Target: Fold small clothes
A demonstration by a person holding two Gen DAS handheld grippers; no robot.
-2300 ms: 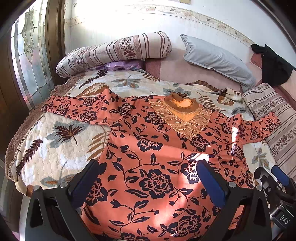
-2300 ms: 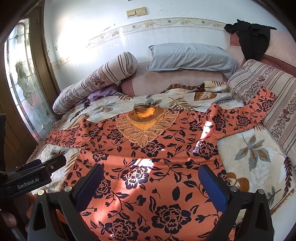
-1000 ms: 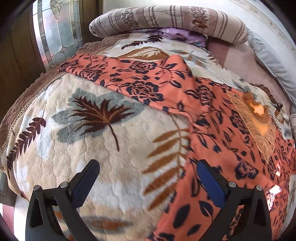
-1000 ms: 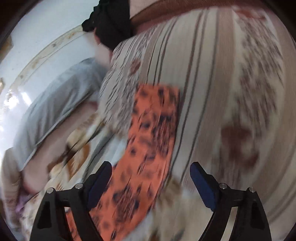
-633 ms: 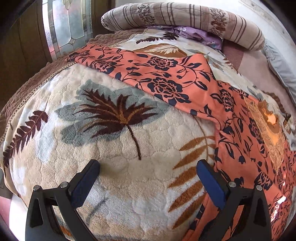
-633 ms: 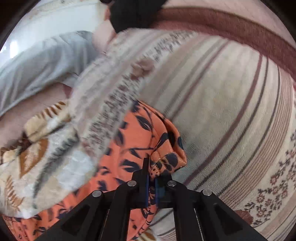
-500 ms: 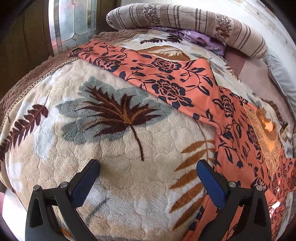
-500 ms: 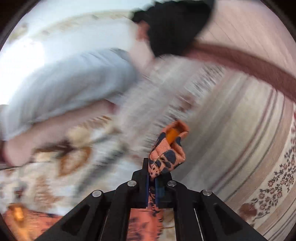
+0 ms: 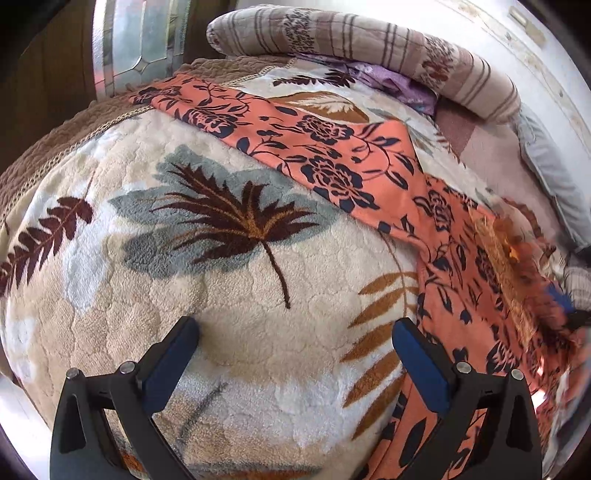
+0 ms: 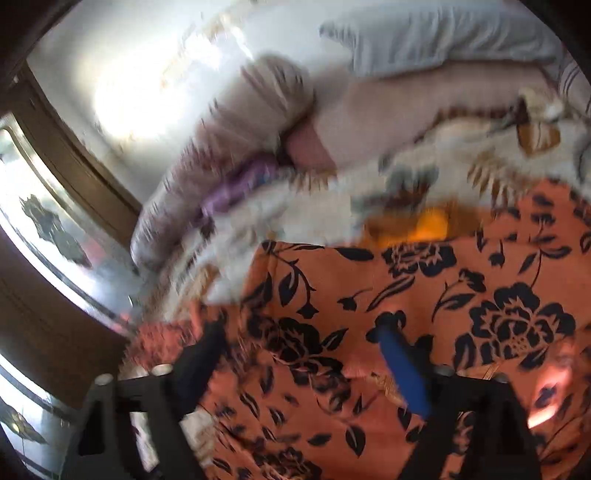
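Note:
An orange garment with dark blue flowers (image 9: 325,147) lies spread on a leaf-patterned blanket (image 9: 207,266). In the left wrist view its left sleeve runs up toward the far left corner, its body at the right. My left gripper (image 9: 293,347) is open and empty over bare blanket, short of the sleeve. In the blurred right wrist view my right gripper (image 10: 303,343) is open over the garment (image 10: 424,295), with the sleeve it carried lying folded across the body.
A striped bolster (image 9: 369,44) and a purple cloth (image 9: 391,81) lie at the head of the bed. A grey pillow (image 10: 436,33) lies by the wall. A stained-glass door (image 9: 144,40) stands at the left.
My right gripper was shut on the right sleeve, swung it across over the garment's body and has opened. My left gripper crept slightly toward the left sleeve, still open.

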